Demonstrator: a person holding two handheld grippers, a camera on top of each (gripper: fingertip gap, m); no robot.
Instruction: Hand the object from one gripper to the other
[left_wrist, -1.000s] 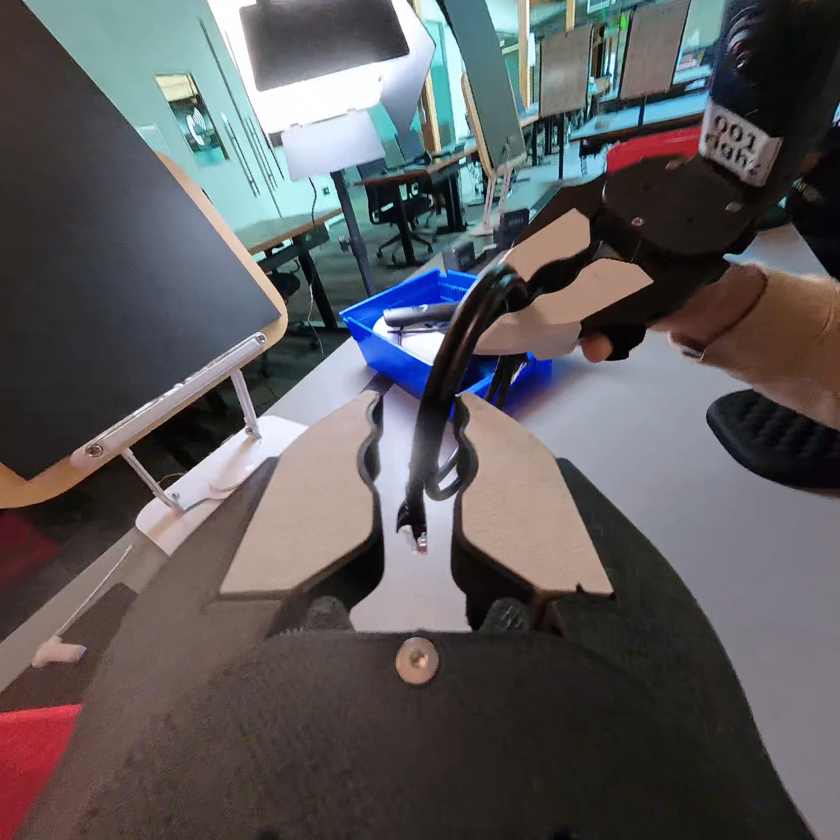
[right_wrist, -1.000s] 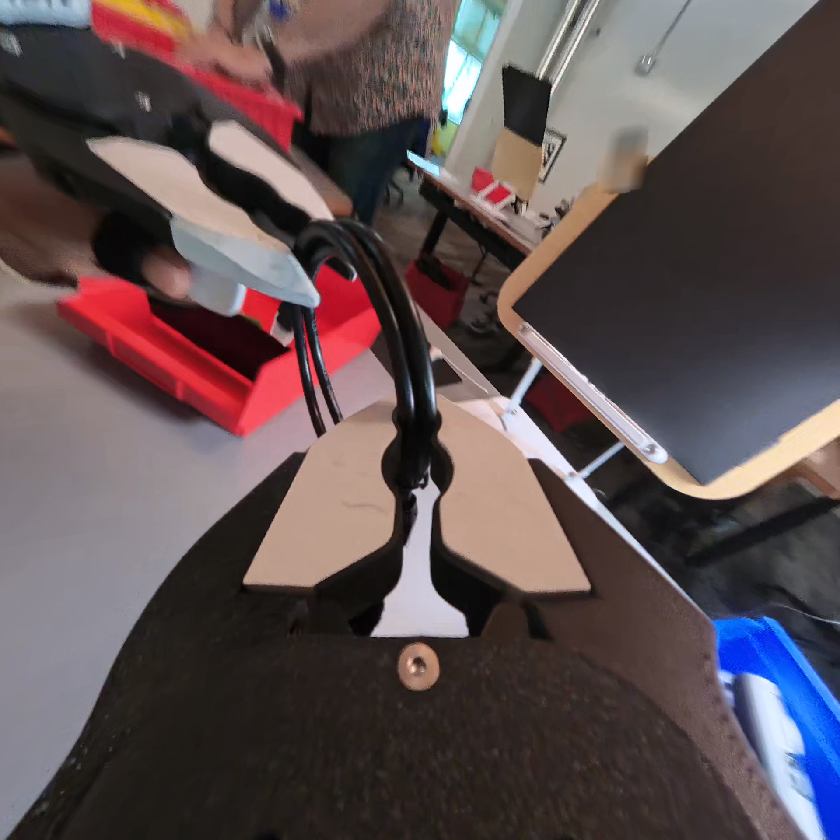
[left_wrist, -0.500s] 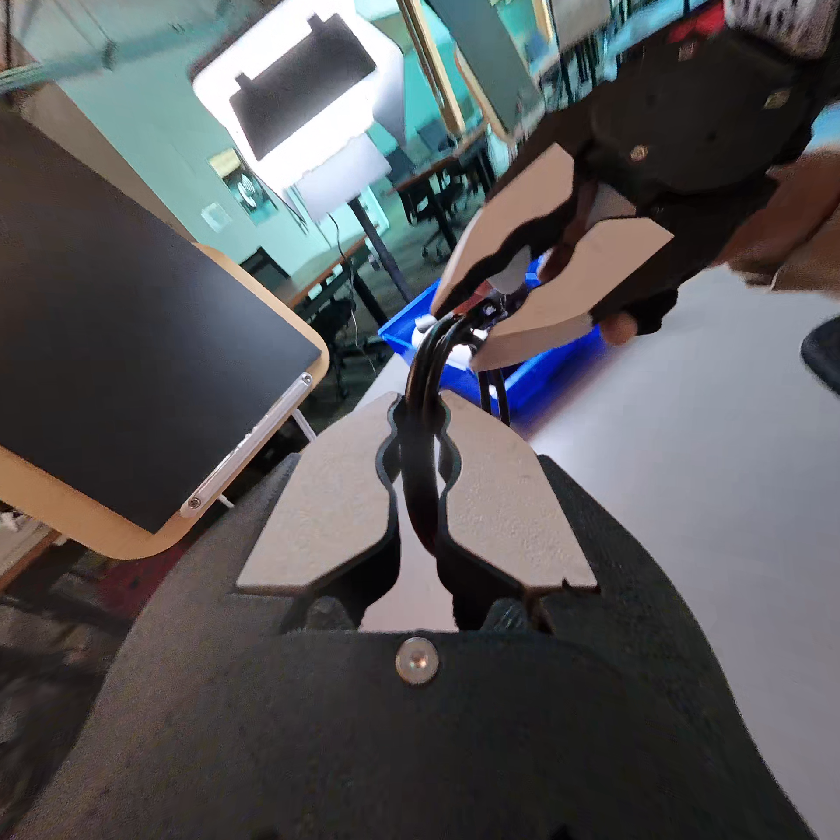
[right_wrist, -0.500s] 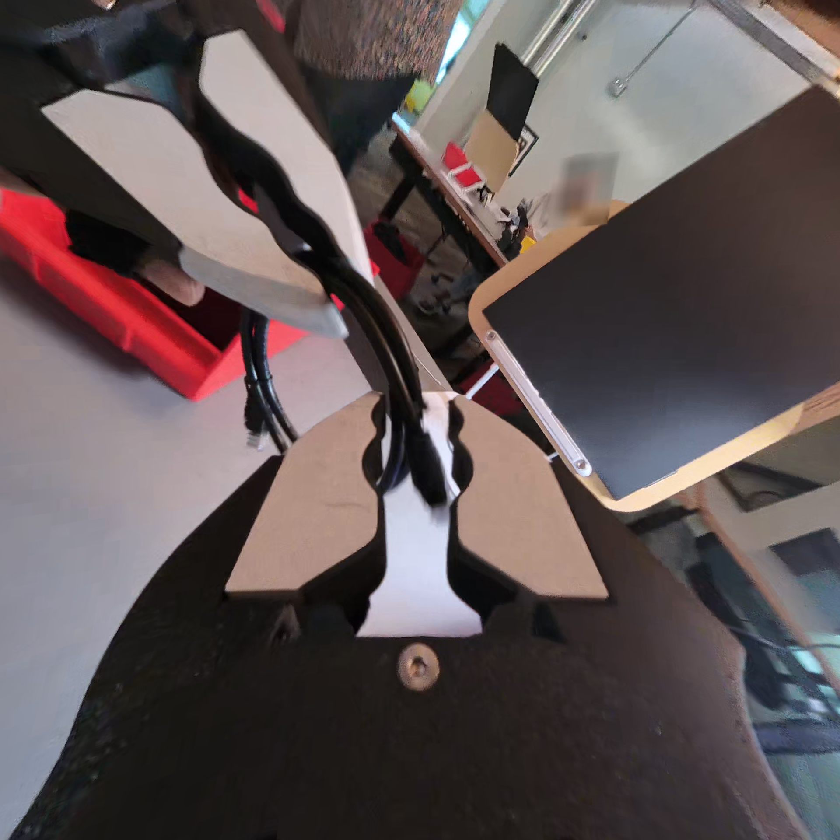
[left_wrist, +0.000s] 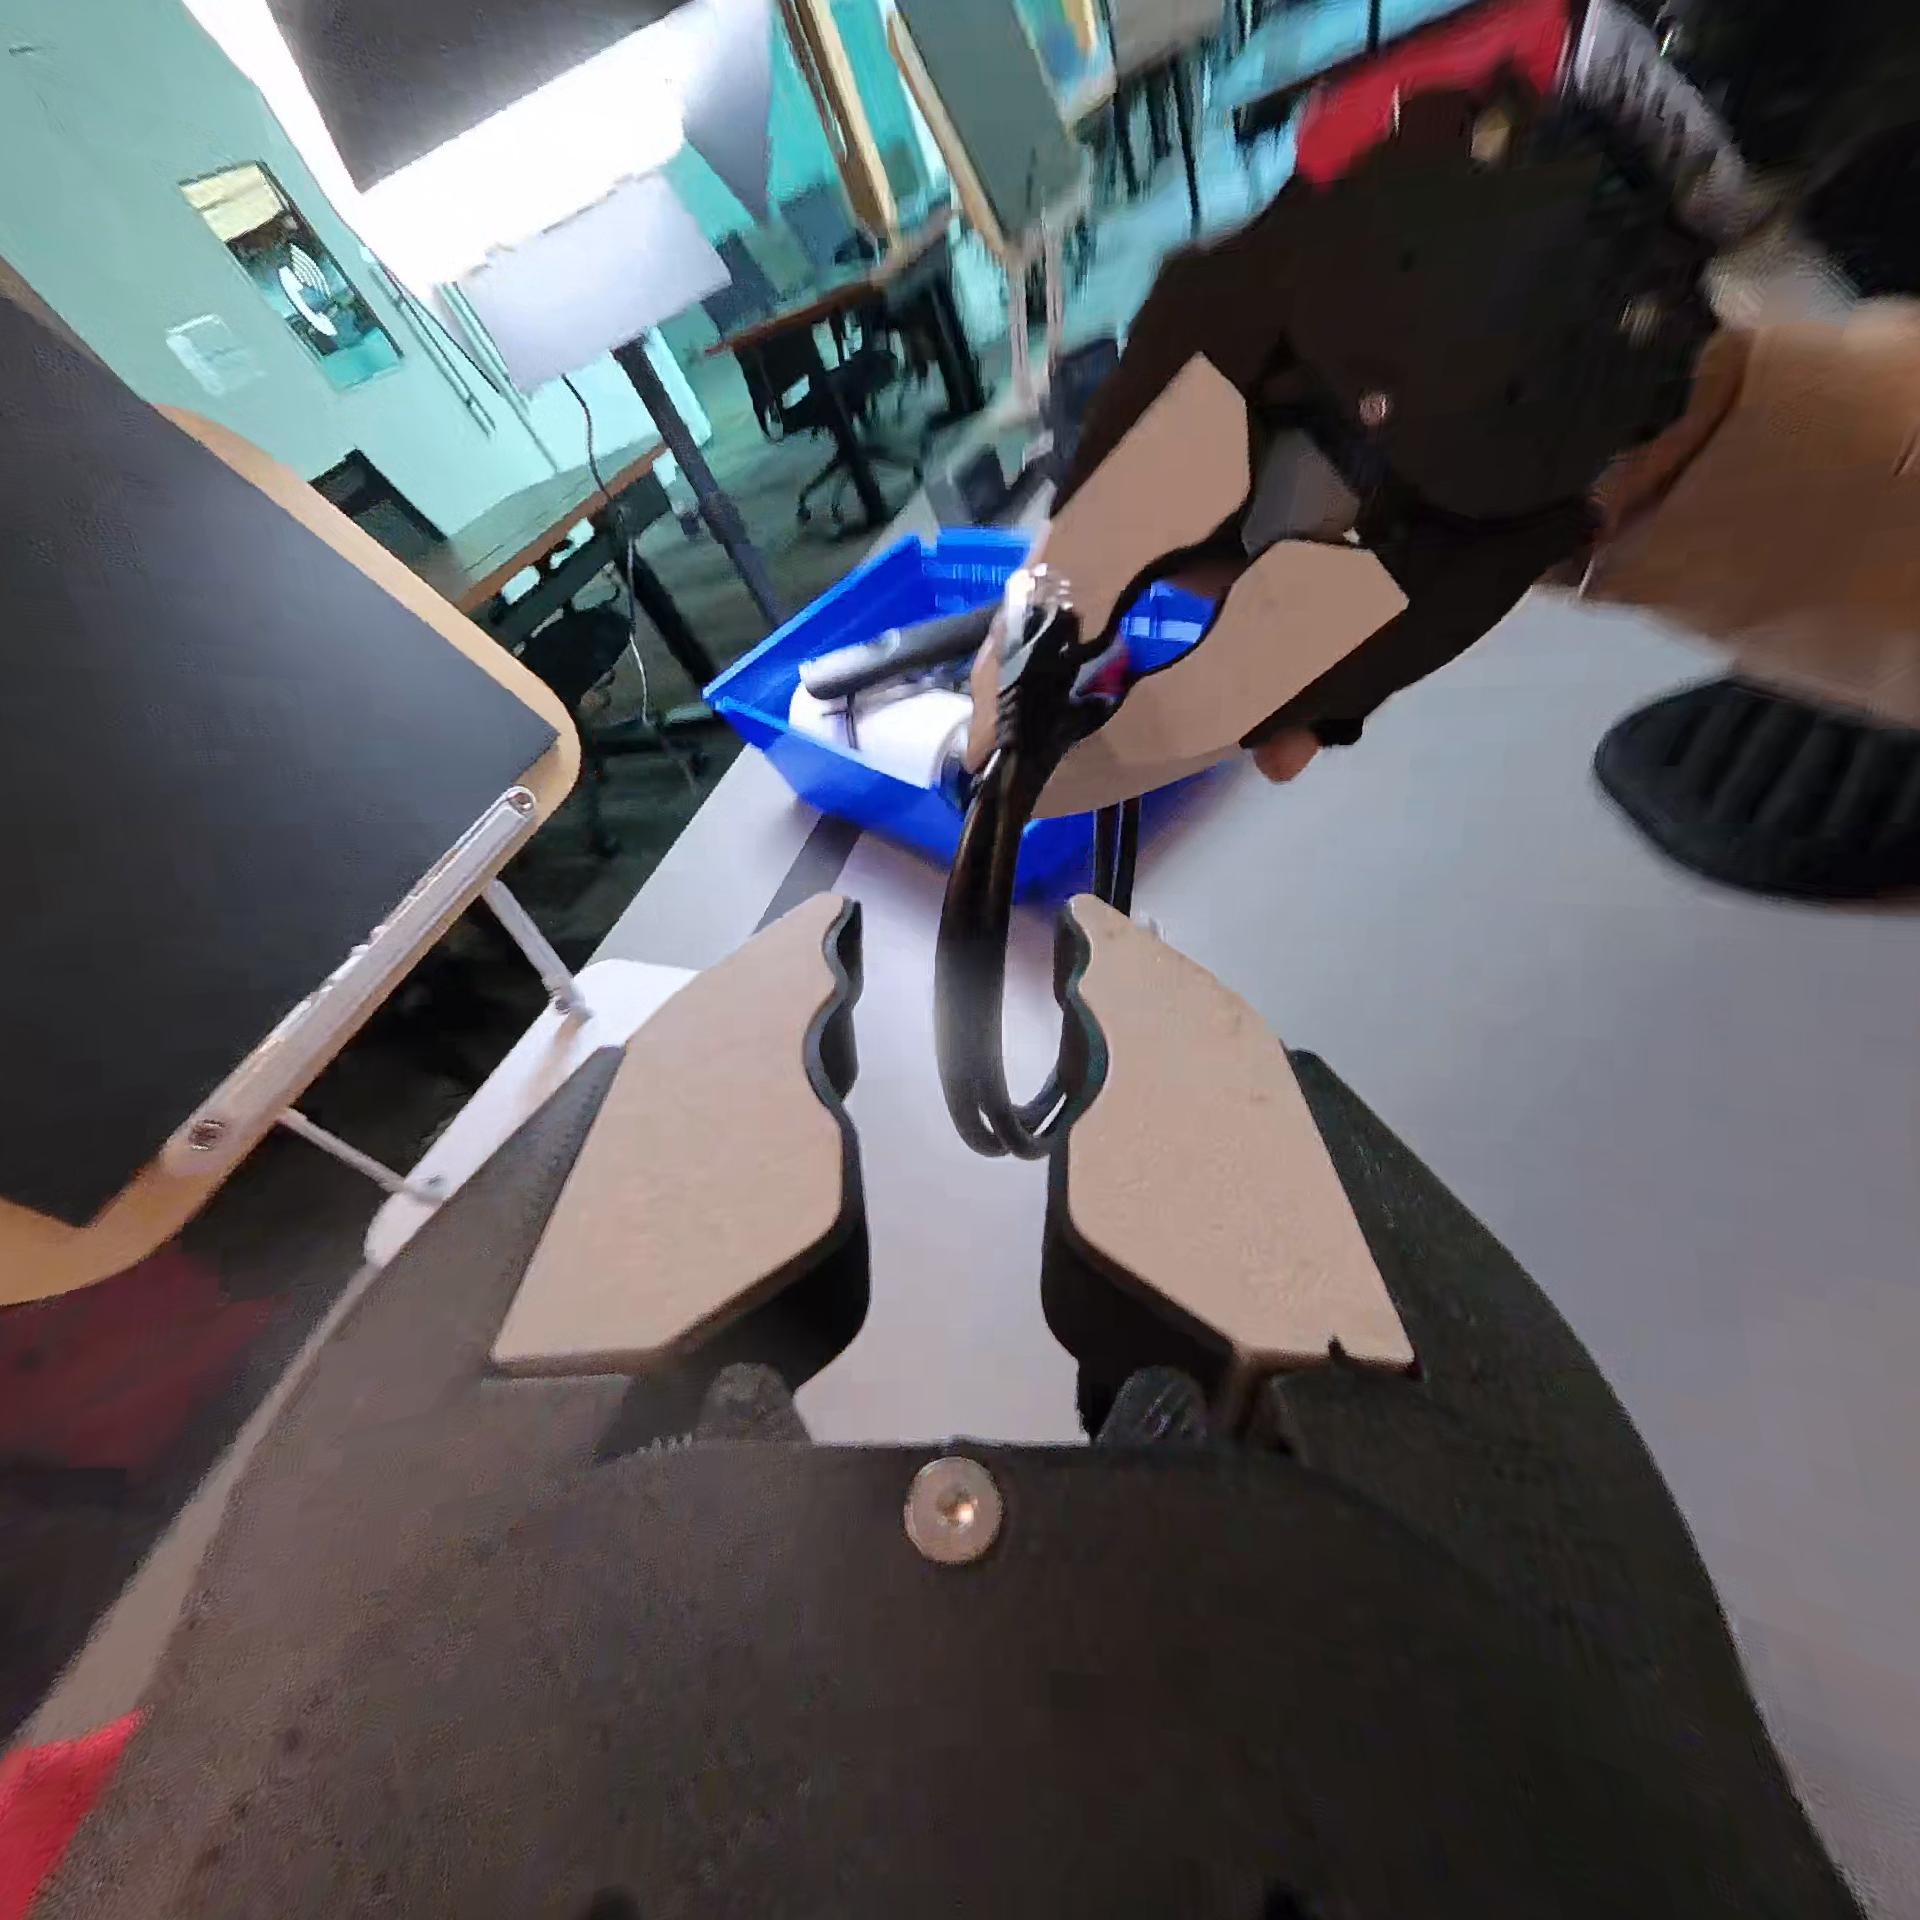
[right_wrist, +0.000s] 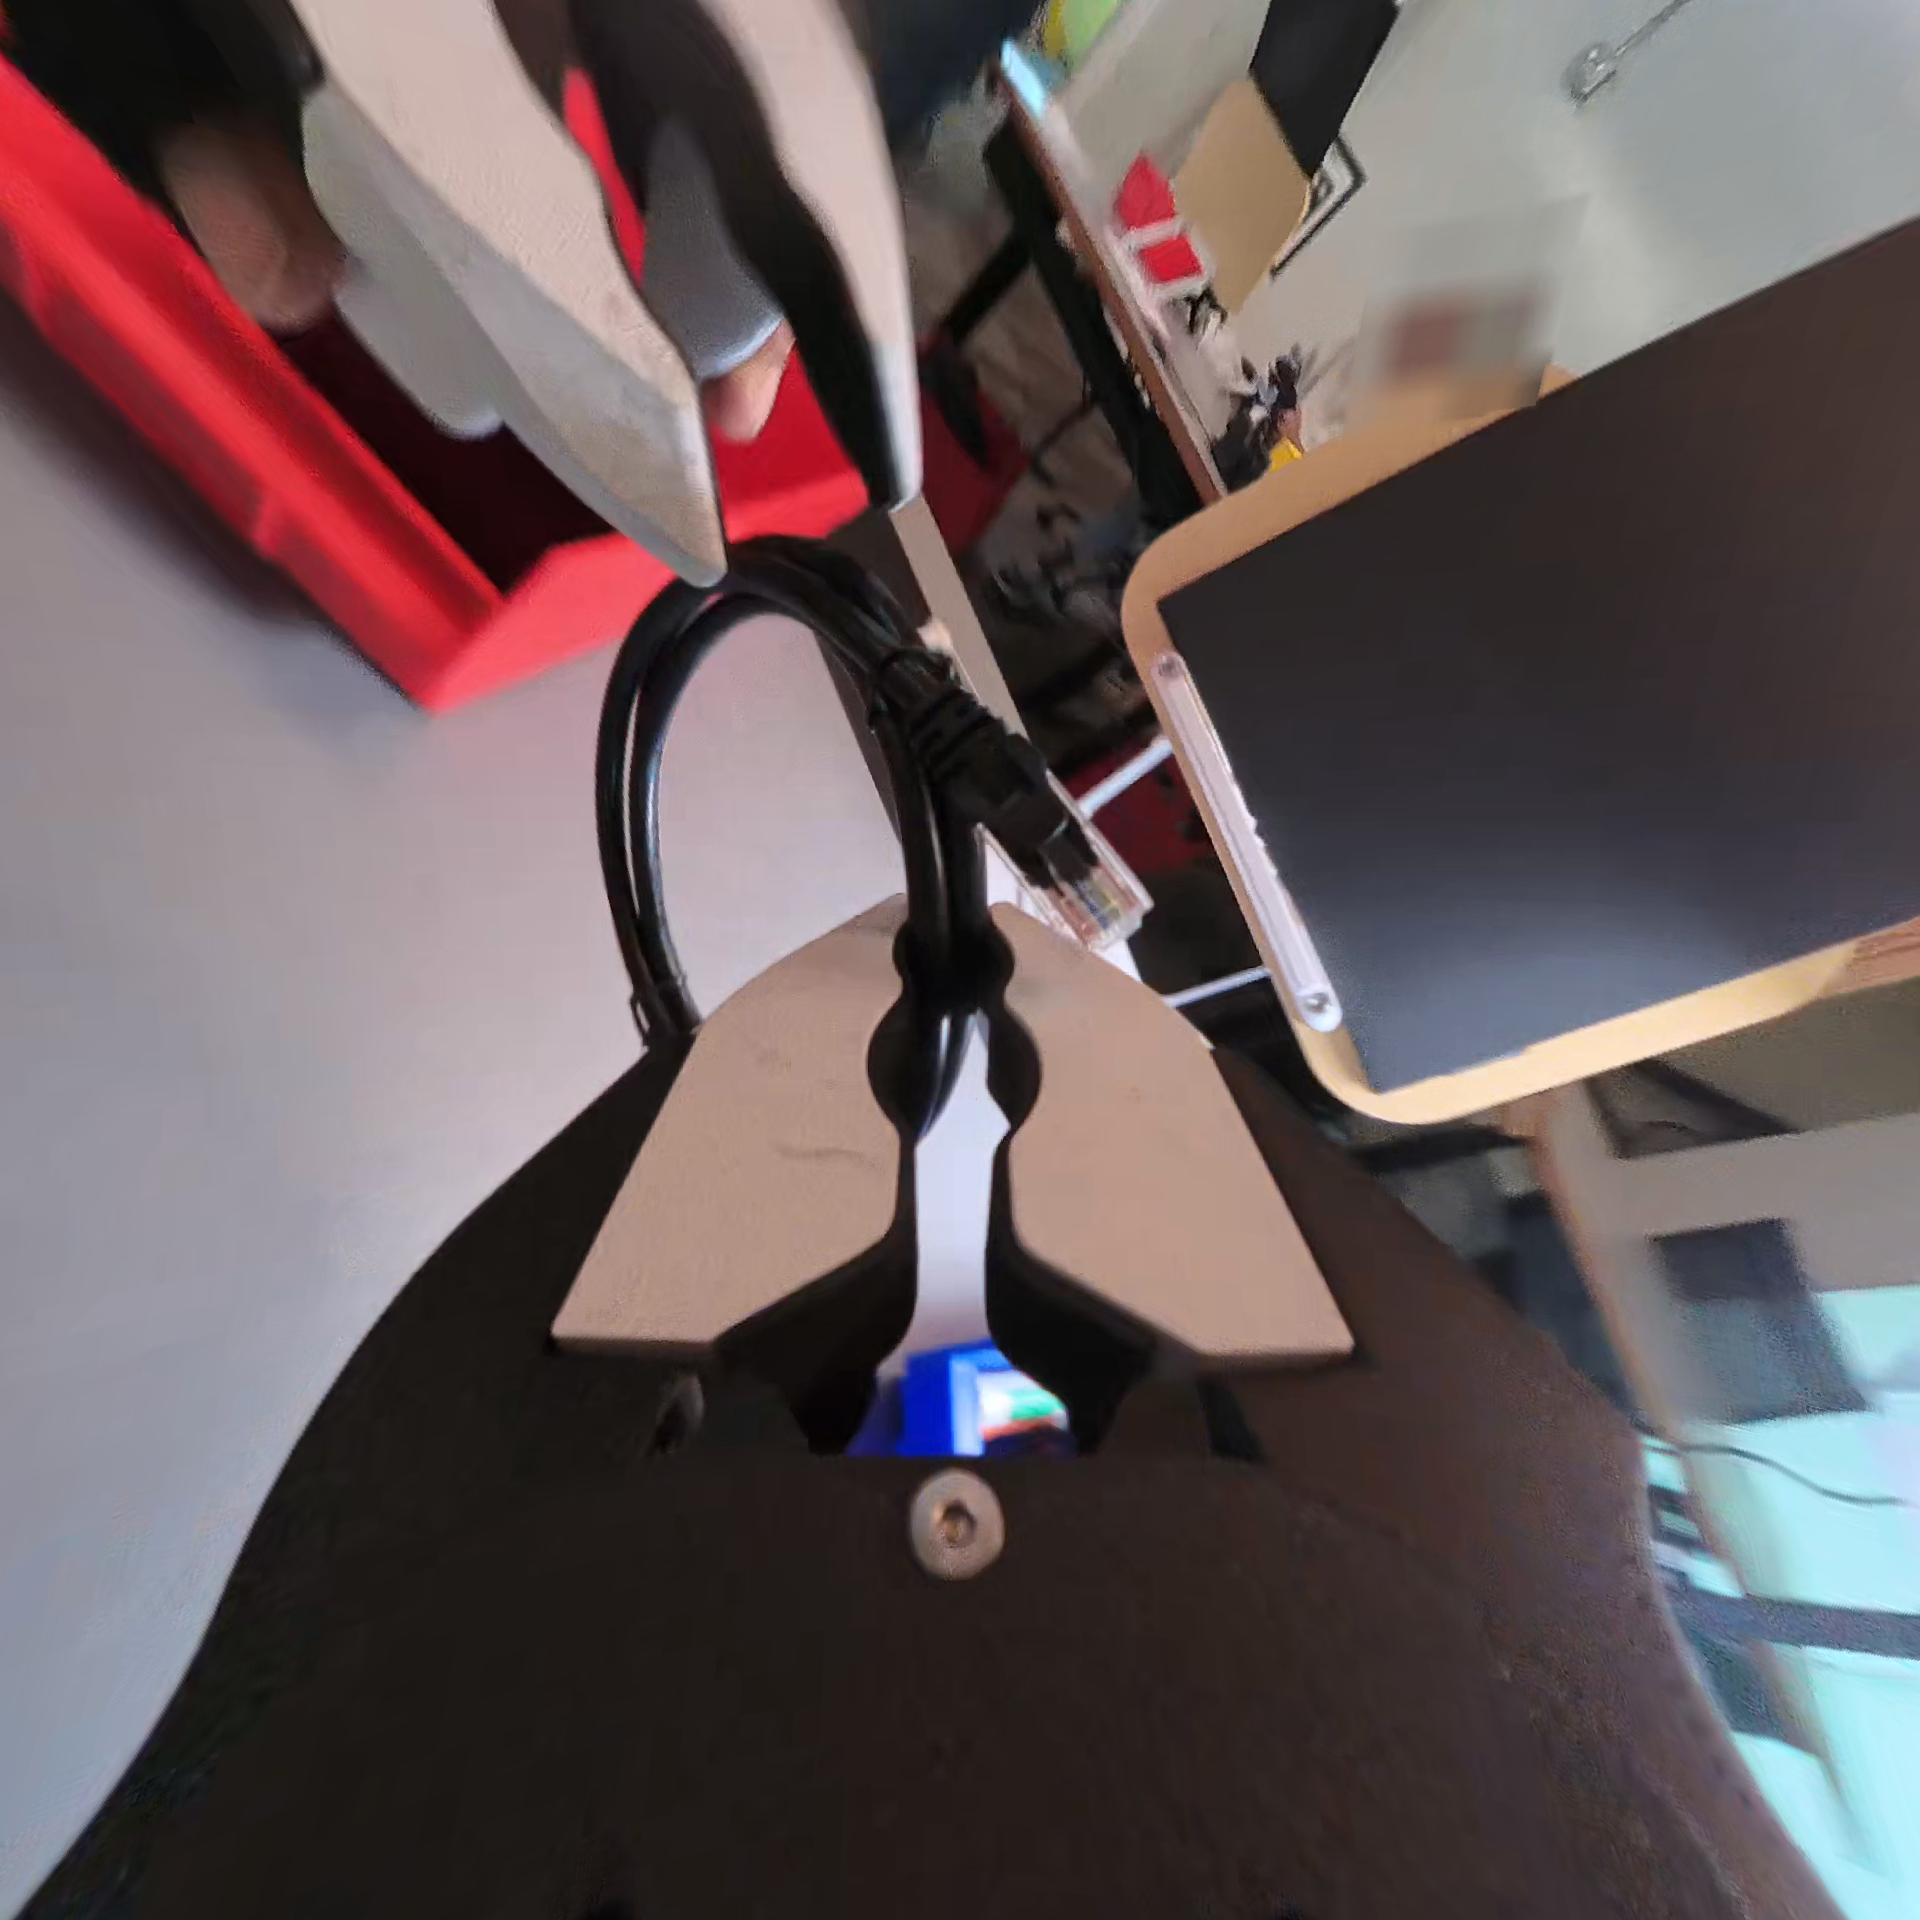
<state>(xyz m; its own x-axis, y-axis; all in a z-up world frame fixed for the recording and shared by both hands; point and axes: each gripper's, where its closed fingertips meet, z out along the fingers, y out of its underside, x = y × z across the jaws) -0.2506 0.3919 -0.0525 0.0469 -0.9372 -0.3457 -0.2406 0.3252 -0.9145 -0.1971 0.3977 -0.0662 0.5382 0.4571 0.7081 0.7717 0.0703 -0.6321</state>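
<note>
A coiled black network cable (right_wrist: 623, 790) with a clear plug (right_wrist: 1086, 894) sticks up from my right gripper (right_wrist: 948, 920), which is shut on it near the fingertips. My left gripper (right_wrist: 800, 530) hangs above, open, one fingertip just at the top of the loop. In the left wrist view my left gripper (left_wrist: 956, 920) is open, and the cable loop (left_wrist: 961, 997) hangs between its fingers, against the right one. The right gripper (left_wrist: 1023, 727) holds the cable's far end above the grey table (left_wrist: 1507, 1091).
A blue bin (left_wrist: 862, 800) with several items stands at the table's far edge behind the right gripper. A red bin (right_wrist: 343, 540) lies behind the left gripper. A black board on a stand (left_wrist: 208, 727) is off the table's side. A black pad (left_wrist: 1766, 790) lies right. Tip to tip, the grippers are about 6 cm apart.
Half a second ago my left gripper was shut on the cable and my right was open. Now the left has opened and the right has shut on the cable.
</note>
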